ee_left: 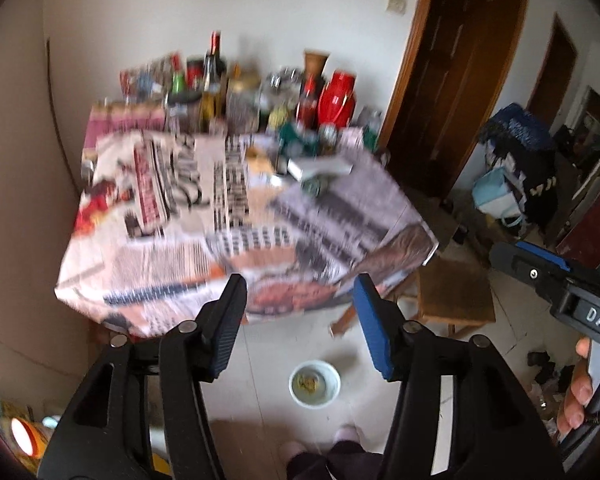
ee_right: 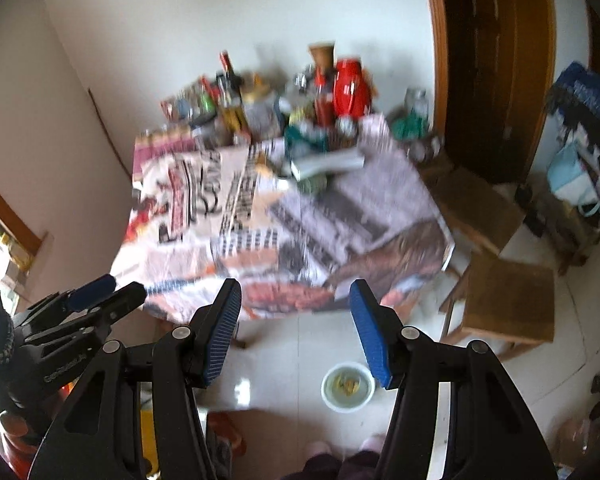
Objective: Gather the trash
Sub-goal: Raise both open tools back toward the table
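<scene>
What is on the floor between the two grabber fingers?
A white bowl with yellowish scraps sits on the pale floor tiles, framed by the right gripper in its own view.

Counts across the room, both wrist views

Two grippers were in view: the left gripper [ee_left: 300, 324] and the right gripper [ee_right: 296, 332]. One bench [ee_right: 284, 240] sat mid-frame, one white bowl [ee_right: 348, 387] on the floor at lower centre, two wooden stools [ee_right: 508, 304] at right, one red jug [ee_right: 351, 88] at upper centre, and one dark door [ee_right: 496, 68] at upper right. The bottles and jars were too blurred to count.
</scene>
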Tool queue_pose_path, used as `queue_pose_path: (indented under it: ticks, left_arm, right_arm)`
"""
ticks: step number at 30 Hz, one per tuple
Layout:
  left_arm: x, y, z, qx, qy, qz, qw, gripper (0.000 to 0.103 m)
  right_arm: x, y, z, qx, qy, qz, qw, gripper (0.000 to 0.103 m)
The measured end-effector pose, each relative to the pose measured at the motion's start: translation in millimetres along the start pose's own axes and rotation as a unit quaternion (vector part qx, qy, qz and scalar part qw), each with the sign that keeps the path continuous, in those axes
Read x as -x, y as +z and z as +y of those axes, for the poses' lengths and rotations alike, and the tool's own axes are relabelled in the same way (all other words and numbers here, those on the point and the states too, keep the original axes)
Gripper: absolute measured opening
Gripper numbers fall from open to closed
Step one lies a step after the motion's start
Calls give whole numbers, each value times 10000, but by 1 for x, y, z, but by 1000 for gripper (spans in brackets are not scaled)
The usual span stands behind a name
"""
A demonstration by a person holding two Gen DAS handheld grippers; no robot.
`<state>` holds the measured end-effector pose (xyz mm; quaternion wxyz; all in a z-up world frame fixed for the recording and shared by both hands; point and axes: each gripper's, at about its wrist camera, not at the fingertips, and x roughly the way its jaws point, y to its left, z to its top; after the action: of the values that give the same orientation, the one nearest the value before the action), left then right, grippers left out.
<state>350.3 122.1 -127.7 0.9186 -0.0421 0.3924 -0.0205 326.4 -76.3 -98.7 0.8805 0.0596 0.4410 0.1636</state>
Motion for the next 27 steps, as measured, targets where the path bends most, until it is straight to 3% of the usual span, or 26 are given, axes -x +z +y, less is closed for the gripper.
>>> queue_pose_path:
  ticks: [3,6,8,15,27]
  left_arm:
    - [18,10,-5,-127,9,-325,9994,65]
    - [24,19,-9,-109,-3,-481,9988,77]
    - [23,25,-13,-110,-35,-562,9984,89]
    - [0,51,-31,-270,87,-660,9974,90]
    - [-75,138,-74,184,357,-724,9966,90]
  right_arm:
    - [18,7,-1,-29,-85,-278,9996,57]
    - [26,15,-5,-82,-135,-443,9989,72]
    - [29,20,-9,-132,-156,-553,9983,75]
    - [13,48,-29,-90,-102,-656,9978,80]
    - [-26,135,-88,301,122,-592,9977,80]
